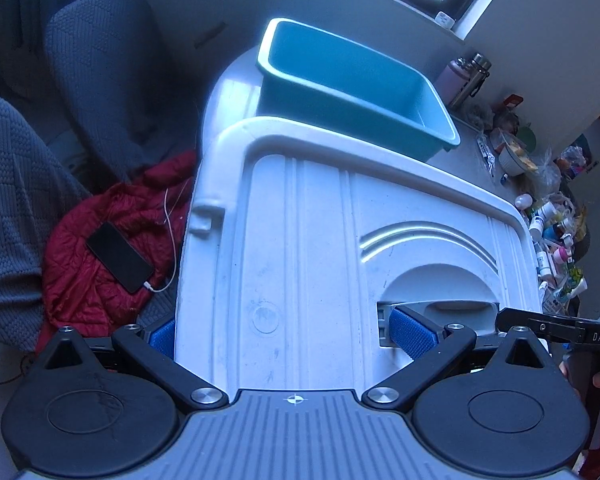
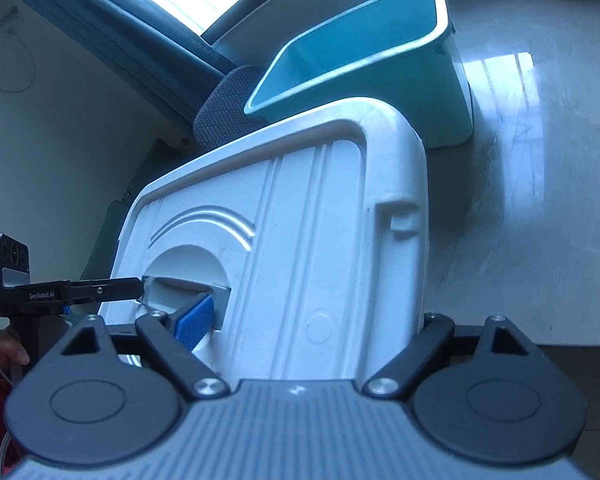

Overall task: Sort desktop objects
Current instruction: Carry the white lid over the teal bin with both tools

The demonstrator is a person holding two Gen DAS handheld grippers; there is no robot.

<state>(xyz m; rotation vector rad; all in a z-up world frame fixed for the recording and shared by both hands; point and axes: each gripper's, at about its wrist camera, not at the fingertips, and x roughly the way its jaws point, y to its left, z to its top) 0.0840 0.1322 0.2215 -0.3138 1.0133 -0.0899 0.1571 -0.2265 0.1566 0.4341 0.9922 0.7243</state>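
Note:
A large white plastic lid (image 1: 300,260) fills both views; it also shows in the right wrist view (image 2: 300,240). My left gripper (image 1: 288,336) is shut on the lid's near edge, one blue pad (image 1: 412,336) in the handle recess, the other at the outer left edge. My right gripper (image 2: 300,324) is shut on the same lid, one blue pad (image 2: 194,320) in the handle recess, its other finger hidden past the right edge. A teal bin (image 1: 352,92) stands just beyond the lid, empty inside; it also shows in the right wrist view (image 2: 364,64).
Cluttered small bottles and bags (image 1: 552,232) lie along the desk's right side, with two flasks (image 1: 466,76) behind. A grey chair (image 1: 104,68), a red jacket (image 1: 100,264) and a phone (image 1: 118,256) are on the left. Grey desk surface (image 2: 532,200) spreads right.

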